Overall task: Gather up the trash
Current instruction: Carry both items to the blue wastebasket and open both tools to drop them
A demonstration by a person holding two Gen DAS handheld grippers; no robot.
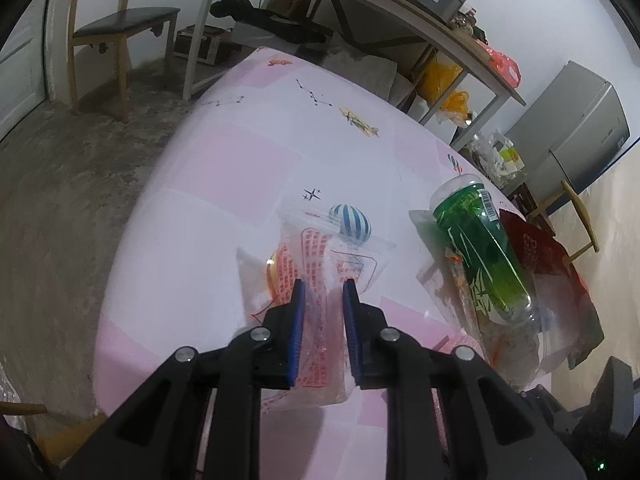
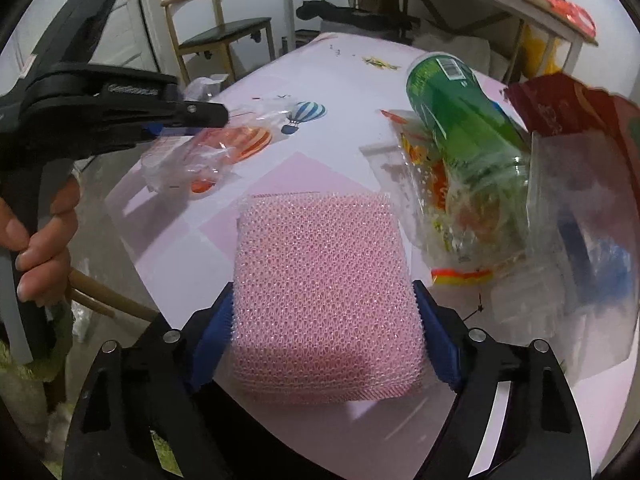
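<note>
My left gripper (image 1: 323, 286) is shut on a crumpled clear plastic bag with red print (image 1: 320, 320), held just above the pink tablecloth (image 1: 224, 184). From the right wrist view the left gripper (image 2: 208, 116) holds the same bag (image 2: 188, 156) at the table's left edge. My right gripper (image 2: 324, 300) is shut on a pink mesh sponge (image 2: 324, 280). A green plastic bottle (image 1: 480, 248) lies on clear wrappers to the right; it also shows in the right wrist view (image 2: 460, 104).
A dark red packet (image 2: 560, 108) and clear plastic wrappers (image 2: 560, 248) lie by the bottle. A wooden chair (image 1: 116, 28) stands beyond the table, a long shelf table (image 1: 400, 8) behind it. A grey cabinet (image 1: 576, 128) stands at right.
</note>
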